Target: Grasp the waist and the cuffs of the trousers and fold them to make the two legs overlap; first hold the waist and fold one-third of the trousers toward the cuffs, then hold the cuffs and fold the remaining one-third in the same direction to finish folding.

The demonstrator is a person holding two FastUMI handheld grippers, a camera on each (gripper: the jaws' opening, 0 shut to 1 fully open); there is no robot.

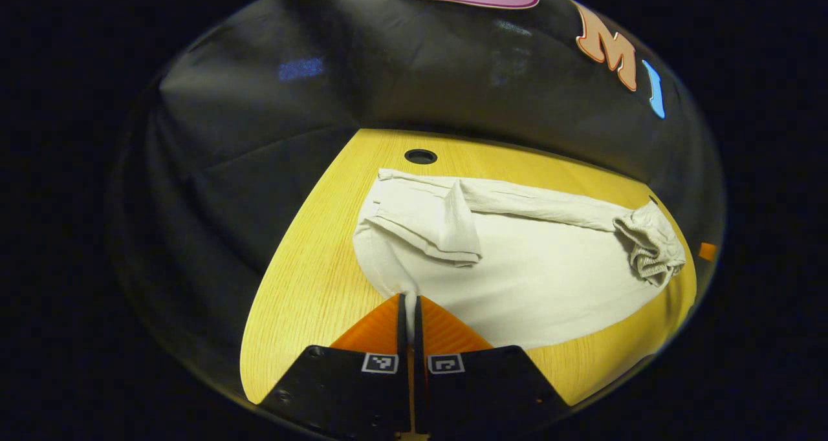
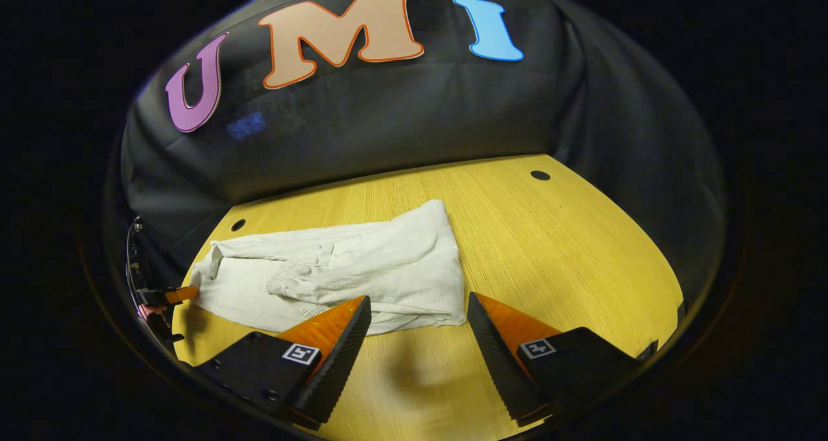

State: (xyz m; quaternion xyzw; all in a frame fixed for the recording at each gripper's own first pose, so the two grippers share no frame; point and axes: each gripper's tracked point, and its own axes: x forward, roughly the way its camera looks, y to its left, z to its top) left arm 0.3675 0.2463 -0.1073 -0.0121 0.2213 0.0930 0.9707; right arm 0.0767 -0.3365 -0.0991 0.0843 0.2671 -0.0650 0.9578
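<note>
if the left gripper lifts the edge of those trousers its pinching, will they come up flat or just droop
Probably droop: the trousers already lie in soft folds, with a bunched end and a flipped-over leg, so the cloth looks limp. The left gripper pinches one point on the edge, so the rest would likely sag and drag on the table. They look thin, likely light.

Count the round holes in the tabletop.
2. In the right gripper view, one hole sits near the table's far right edge and another hole at the far left, behind the trousers. More may be hidden under the cloth.
</note>
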